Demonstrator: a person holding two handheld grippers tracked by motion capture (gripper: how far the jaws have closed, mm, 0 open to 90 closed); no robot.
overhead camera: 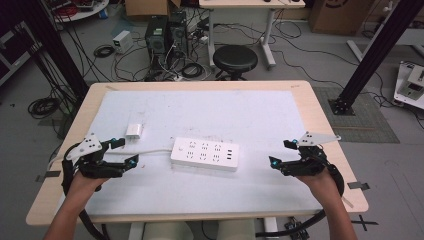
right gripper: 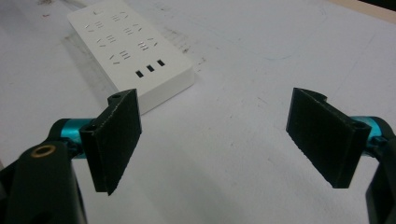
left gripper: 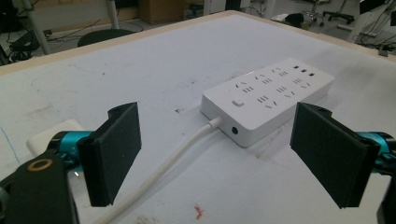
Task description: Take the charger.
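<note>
A white power strip (overhead camera: 205,154) lies flat in the middle of the white mat, its cable (overhead camera: 150,151) running off to the left. A small white plug adapter (overhead camera: 134,131) rests on the mat just left of it. My left gripper (overhead camera: 125,152) hovers low at the mat's left side, jaws wide apart and empty, pointed toward the strip (left gripper: 268,95) with the cable (left gripper: 173,158) passing between them. On the right, my right gripper (overhead camera: 282,153) stands open and empty too, the strip's end (right gripper: 135,44) ahead of it.
The mat covers a wooden table (overhead camera: 320,120). Beyond its far edge stand a black stool (overhead camera: 235,59), computer towers (overhead camera: 165,32) and tangled floor cables. Black frame posts (overhead camera: 372,52) rise at both sides.
</note>
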